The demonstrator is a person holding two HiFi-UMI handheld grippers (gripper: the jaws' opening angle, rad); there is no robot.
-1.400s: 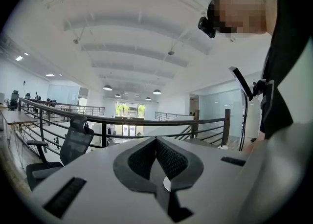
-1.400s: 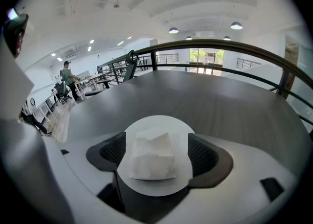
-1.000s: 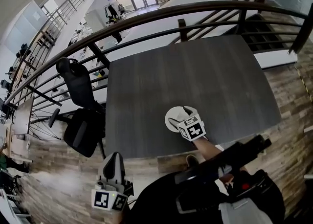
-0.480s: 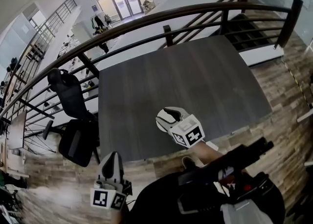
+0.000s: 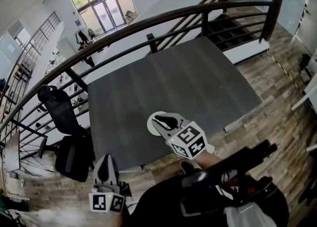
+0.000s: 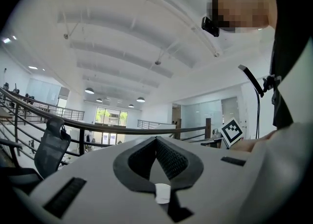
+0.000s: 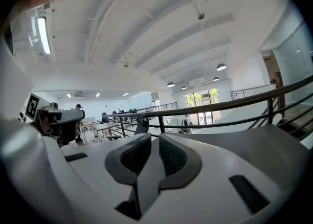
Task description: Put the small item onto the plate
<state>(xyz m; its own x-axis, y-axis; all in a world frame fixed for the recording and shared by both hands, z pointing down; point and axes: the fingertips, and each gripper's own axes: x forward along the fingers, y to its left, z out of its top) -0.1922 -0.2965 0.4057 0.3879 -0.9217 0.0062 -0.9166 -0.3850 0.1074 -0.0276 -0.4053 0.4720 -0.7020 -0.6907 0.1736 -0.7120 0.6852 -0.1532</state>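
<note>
1. Landmark: rectangular dark grey wood-grain table (image 5: 188, 77). A curved dark metal railing (image 5: 148, 25) runs along its far side, and light wood-plank floor (image 5: 277, 87) lies to its right.
2. The white two-jaw right gripper (image 5: 166, 120), with its black-and-white marker cube (image 5: 188, 139), is held over the table's near edge. Its jaws point in across the table top. Contact with the table: cannot tell.
3. Right gripper view: the ribbed dark grey pads (image 7: 134, 157) stand a narrow slit apart and are closing. Nothing is between them, and only grey table surface shows through the slit.
4. The white two-jaw left gripper (image 5: 105, 164) is off the table, below its near-left corner and over the floor.
5. Left gripper view: the ribbed pads (image 6: 168, 159) meet at their tips, fully together, with nothing gripped.
6. A black mesh office chair (image 5: 64, 122) stands just left of the table, by the railing.
7. Small item and plate: neither shows in any view, so their position cannot be told.
</note>
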